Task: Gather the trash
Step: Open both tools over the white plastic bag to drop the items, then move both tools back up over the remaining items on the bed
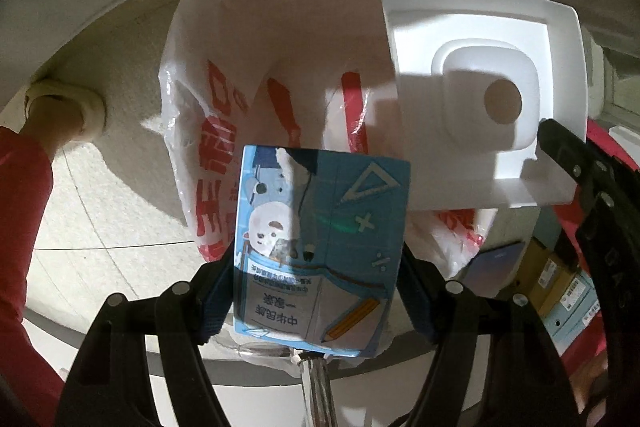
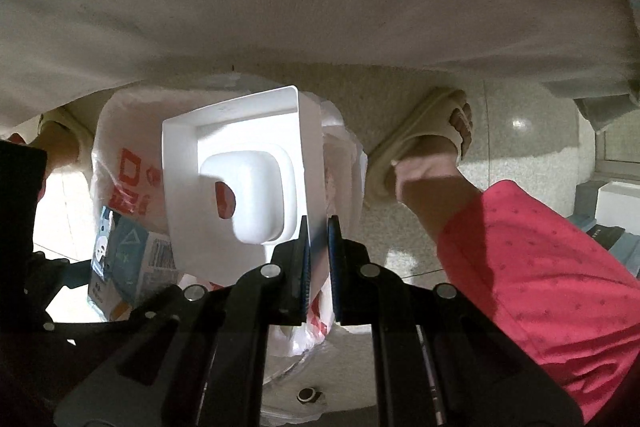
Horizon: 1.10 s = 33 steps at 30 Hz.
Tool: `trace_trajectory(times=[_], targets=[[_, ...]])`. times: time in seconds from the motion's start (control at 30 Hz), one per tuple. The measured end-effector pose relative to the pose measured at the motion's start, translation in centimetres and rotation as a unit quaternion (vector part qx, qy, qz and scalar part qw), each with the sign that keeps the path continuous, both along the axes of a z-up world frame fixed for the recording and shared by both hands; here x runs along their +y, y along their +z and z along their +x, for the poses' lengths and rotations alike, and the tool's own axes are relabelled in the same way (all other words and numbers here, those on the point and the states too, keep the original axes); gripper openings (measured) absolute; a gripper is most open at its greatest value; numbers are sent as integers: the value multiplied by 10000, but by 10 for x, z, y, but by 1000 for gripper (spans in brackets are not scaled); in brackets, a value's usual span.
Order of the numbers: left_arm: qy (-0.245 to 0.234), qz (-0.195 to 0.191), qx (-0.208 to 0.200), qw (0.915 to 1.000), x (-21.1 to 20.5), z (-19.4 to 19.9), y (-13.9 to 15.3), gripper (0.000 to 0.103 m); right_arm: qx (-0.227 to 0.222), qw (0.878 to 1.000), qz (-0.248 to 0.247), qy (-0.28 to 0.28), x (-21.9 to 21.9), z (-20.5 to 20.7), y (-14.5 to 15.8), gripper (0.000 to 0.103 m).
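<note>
Already both pieces of trash hang over the mouth of the white plastic bag with red print (image 1: 248,75), which lines a round bin on the pale floor. The left gripper (image 1: 320,267) is clamped across the width of a blue printed carton with a cartoon figure and a pencil drawn on it (image 1: 320,247), its pads pressing on the two side faces. The carton sits just above the bag's near rim, not yet inside as far as the left wrist view shows. The right gripper (image 2: 318,259) is pinched together on the thin edge of a white moulded plastic tray with a raised square centre and a round hole (image 2: 236,171); the tray stands on edge, its far part reaching over the bag's opening. In the right wrist view the carton (image 2: 124,255) shows to the left of the tray, close beside it but apparently not touching.

Judging by this, picking up is done for these two items and the drop is what remains: neither has been let go, and both need lowering a little further before the grips release. Whether the bag already holds other rubbish cannot be told, since its inside is mostly hidden. More boxes (image 1: 560,287) lie by the bin at the right, but whether they count as trash is unclear.
</note>
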<state>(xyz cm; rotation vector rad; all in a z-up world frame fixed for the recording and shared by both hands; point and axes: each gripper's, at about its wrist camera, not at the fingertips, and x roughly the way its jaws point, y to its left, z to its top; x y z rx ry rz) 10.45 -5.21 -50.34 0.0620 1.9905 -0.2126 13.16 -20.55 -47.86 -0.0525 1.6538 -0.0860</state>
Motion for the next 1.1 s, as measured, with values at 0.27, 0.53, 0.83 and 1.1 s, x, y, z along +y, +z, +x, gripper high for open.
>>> trace_trajectory(times=[0.27, 0.53, 0.83, 1.1], targets=[[19, 77, 69, 9999, -5, 1, -9, 69, 185, 9998, -54, 111, 11, 2, -13, 9], [216, 156, 239, 9994, 3, 3, -14, 73, 434, 9989, 145, 32, 14, 0, -25, 42], [272, 140, 193, 9993, 7, 7, -8, 74, 377, 9992, 130, 67, 15, 0, -21, 45], [283, 109, 51, 9995, 12, 1, 7, 75, 204, 9996, 85, 188, 19, -4, -3, 45]])
